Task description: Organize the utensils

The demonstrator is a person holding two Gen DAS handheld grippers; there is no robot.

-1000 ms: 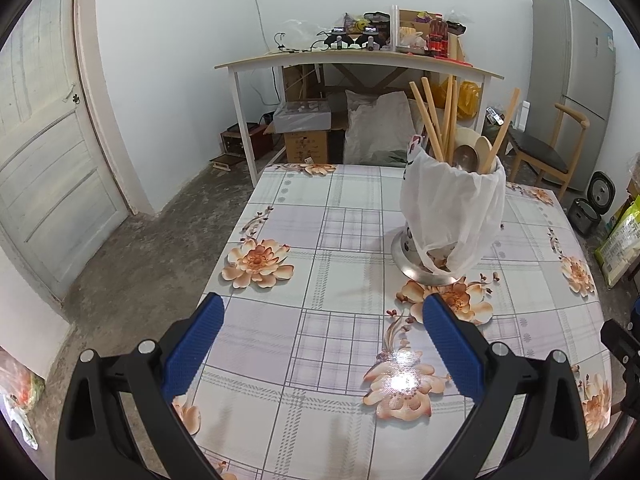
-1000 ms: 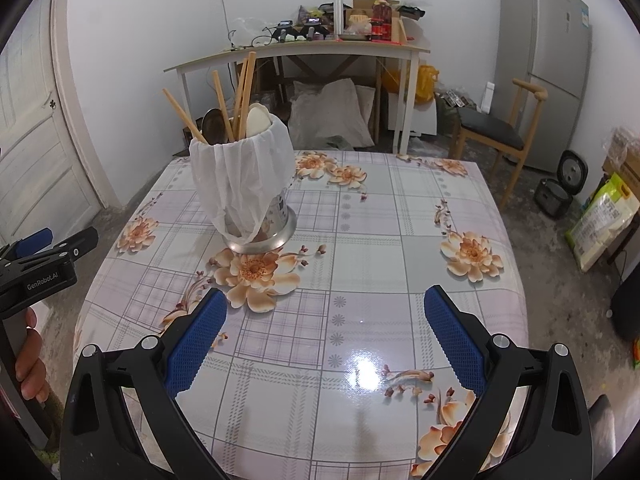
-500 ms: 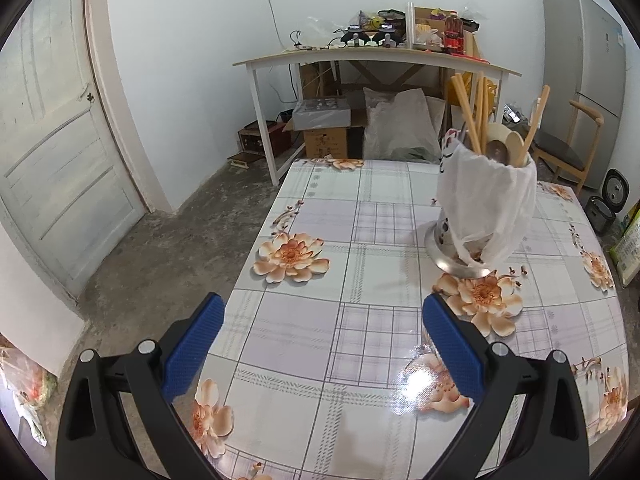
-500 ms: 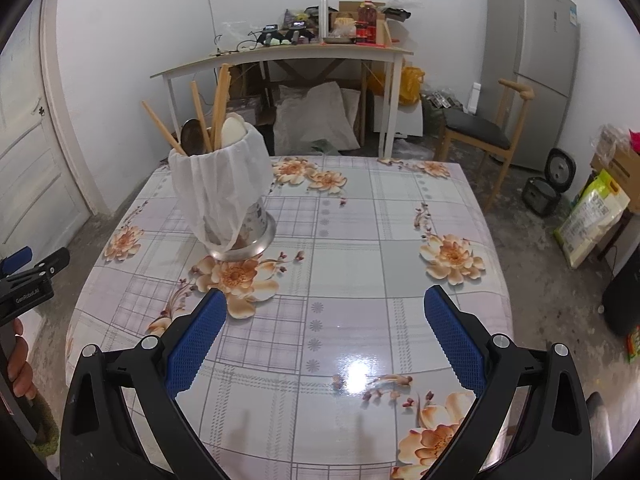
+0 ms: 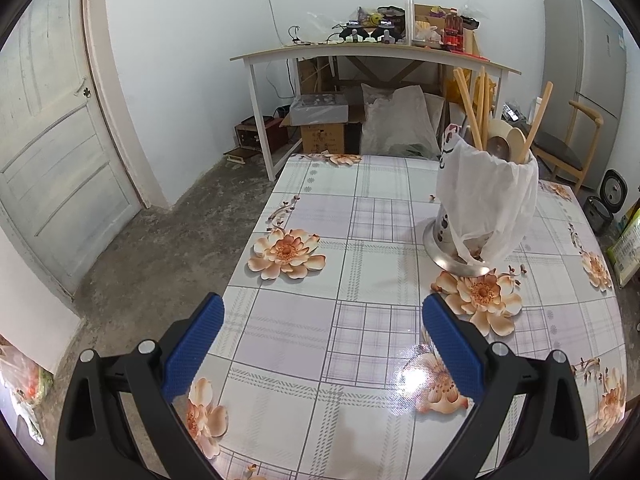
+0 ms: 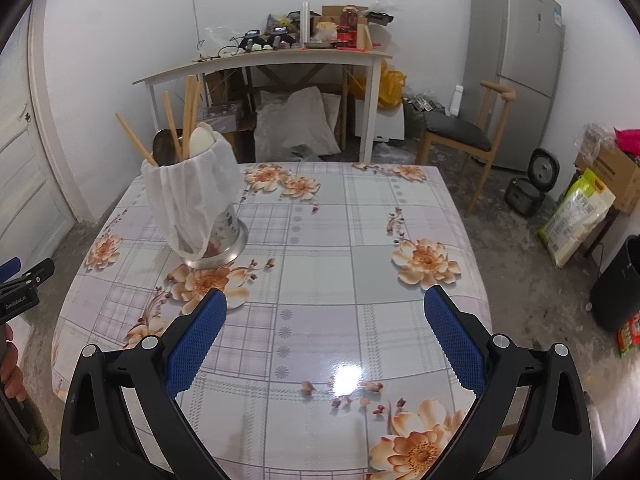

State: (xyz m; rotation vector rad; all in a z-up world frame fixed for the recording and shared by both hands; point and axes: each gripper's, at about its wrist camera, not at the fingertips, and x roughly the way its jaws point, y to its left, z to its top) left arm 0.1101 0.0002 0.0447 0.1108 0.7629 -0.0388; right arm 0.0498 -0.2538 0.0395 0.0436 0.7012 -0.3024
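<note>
Several utensils: wooden chopsticks (image 5: 474,108), a metal ladle (image 6: 162,146) and a pale wooden spoon (image 6: 200,141) stand together, handles and bowls up, in one holder (image 5: 448,236).
holder: metal, perforated wall, flared base, upright on table (image 6: 360,240). White plastic bag (image 5: 486,192) draped over its mouth and down the sides.
location: left-wrist view, ~2 o'clock of left gripper (image 5: 320,316); right-wrist view, ~11 o'clock of right gripper (image 6: 324,310). Well apart from both.
table state: no loose utensils visible on the floral cloth. Fits either utensils already gathered, or a full holder waiting to be sorted out; can't tell which.
handling, sticks: judged light, stiff, round, so may roll or twist between the fingers. If taken, pinch mid-shaft above the rim, pull along the axis.
handling, ladle/spoon: ladle prob. heavier and slick; only bowl ends show, handles hidden inside, so a firm hold looks awkward.
handling, bag: thin, soft, slippery. Grabbing through it likely slips and could snag on stick tips.
handling, holder: prob. top-heavy with tall sticks; a side pull could tip it. Steady at base or metal wall, not the film.
left fingers: spread wide, nothing between, over near table edge.
right fingers: spread wide, nothing held, over near middle of table.
surroundings: person's hand (image 6: 10,364) at 9 o'clock in right view. Cluttered desk, fridge, chair beyond the table at 12–2 o'clock.
</note>
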